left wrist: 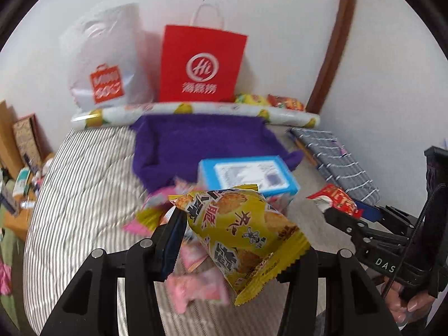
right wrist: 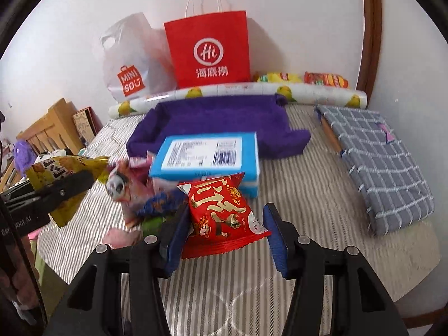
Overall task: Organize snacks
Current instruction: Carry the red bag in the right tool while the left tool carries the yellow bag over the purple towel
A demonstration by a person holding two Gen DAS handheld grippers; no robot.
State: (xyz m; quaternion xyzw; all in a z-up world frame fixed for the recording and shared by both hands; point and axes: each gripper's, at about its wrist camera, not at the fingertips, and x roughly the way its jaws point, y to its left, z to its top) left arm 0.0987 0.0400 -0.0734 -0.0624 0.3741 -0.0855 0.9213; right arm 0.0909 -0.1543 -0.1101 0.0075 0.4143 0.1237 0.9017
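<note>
My left gripper (left wrist: 235, 236) is shut on a yellow snack packet (left wrist: 252, 221) and holds it in the air above a loose pile of pink snack packets (left wrist: 196, 288). In the right wrist view my right gripper (right wrist: 225, 211) is shut on a red snack packet (right wrist: 218, 224), lifted off the striped bedding (right wrist: 252, 294). Each gripper shows in the other's view: the right gripper (left wrist: 329, 212) with its red packet (left wrist: 338, 200), the left gripper (right wrist: 81, 180) with its yellow packet (right wrist: 64, 168). A purple fabric tray (right wrist: 212, 120) lies behind a blue box (right wrist: 207, 154).
A red paper bag (right wrist: 208, 50) and a white plastic bag (right wrist: 131, 64) lean on the wall behind a lemon-print roll (right wrist: 238, 91). More snack packets (right wrist: 324, 79) lie at the back right. A grey checked fabric case (right wrist: 386, 162) lies to the right, wooden furniture (right wrist: 53, 128) to the left.
</note>
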